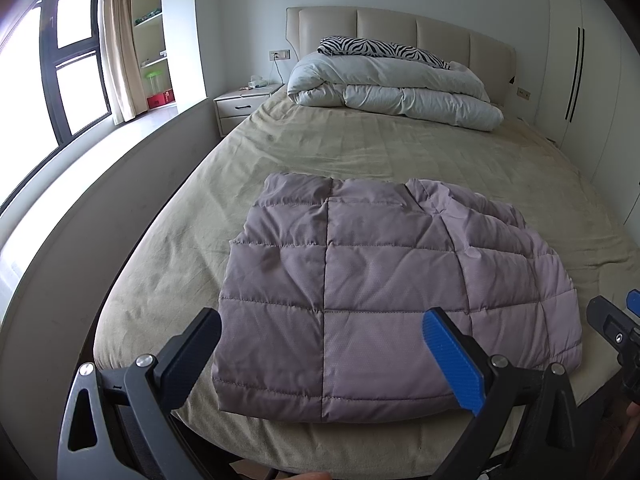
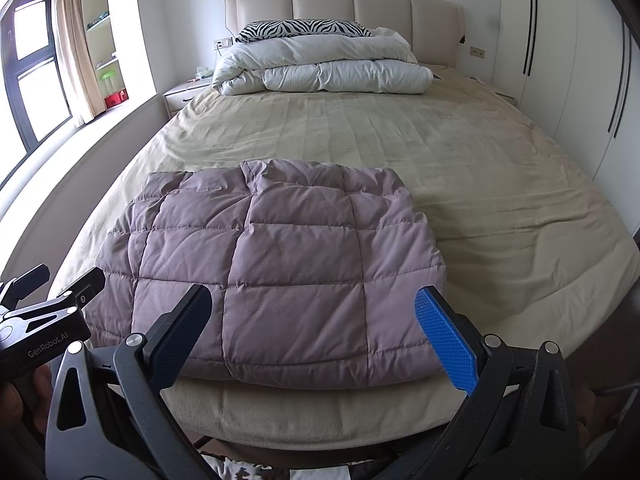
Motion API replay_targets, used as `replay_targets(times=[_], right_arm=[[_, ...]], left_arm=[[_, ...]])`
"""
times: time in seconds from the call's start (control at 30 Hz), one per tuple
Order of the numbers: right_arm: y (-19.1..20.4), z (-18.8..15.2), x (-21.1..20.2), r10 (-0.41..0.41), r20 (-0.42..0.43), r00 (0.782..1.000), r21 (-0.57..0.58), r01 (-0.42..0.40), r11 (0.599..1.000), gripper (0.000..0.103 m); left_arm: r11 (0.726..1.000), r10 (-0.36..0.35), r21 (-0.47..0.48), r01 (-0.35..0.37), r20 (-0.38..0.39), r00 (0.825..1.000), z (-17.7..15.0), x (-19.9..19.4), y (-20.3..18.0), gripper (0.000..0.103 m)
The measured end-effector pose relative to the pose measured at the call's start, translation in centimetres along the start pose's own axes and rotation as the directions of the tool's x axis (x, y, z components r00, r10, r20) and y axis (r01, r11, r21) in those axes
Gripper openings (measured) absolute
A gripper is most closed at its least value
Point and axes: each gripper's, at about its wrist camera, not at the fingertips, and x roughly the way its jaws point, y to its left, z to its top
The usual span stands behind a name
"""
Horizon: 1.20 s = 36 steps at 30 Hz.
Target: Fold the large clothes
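A mauve quilted puffer garment (image 1: 384, 288) lies folded into a rough rectangle near the foot of the bed; it also shows in the right wrist view (image 2: 280, 276). My left gripper (image 1: 320, 348) is open and empty, held just above the garment's near edge. My right gripper (image 2: 316, 324) is open and empty, also over the near edge. The right gripper shows at the right edge of the left wrist view (image 1: 616, 324), and the left gripper at the left edge of the right wrist view (image 2: 48, 304).
The bed has a beige sheet (image 2: 460, 160). A rolled white duvet (image 2: 324, 68) and a zebra-print pillow (image 2: 300, 28) lie at the headboard. A nightstand (image 1: 240, 108) and window (image 1: 72, 64) are left; wardrobe doors (image 2: 560, 52) are right.
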Motion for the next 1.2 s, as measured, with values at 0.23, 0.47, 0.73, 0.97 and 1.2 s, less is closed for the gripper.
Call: replay_targets(times=[0.23,0.47,0.73,0.97,1.2], right_arm=[[0.05,-0.18,0.03,0.000,-0.001,1.000,0.000,0.000,1.000,0.103],[0.06,-0.21,0.02,0.001,-0.003,1.000,0.001,-0.001,1.000,0.103],[-0.05,-0.23,0.08,0.002,-0.004,1.000,0.001,-0.002,1.000,0.103],[0.07,-0.53,0.14,0.002,-0.005,1.000,0.000,-0.002,1.000,0.103],[0.05,-0.56,0.13,0.003,-0.006,1.000,0.001,-0.003,1.000,0.103]], left_arm=[[1.000,0.000,0.000,0.000,0.001,1.000,0.03,-0.04,-0.01,0.103],[1.000,-0.001,0.000,0.001,-0.001,1.000,0.10,-0.04,-0.03,0.103],[1.000,-0.001,0.001,0.001,-0.002,1.000,0.05,0.00,-0.12,0.103],[1.000,0.000,0.002,0.000,-0.002,1.000,-0.04,0.00,-0.11,0.103],[1.000,-0.002,0.002,0.002,-0.004,1.000,-0.01,0.00,-0.14,0.103]])
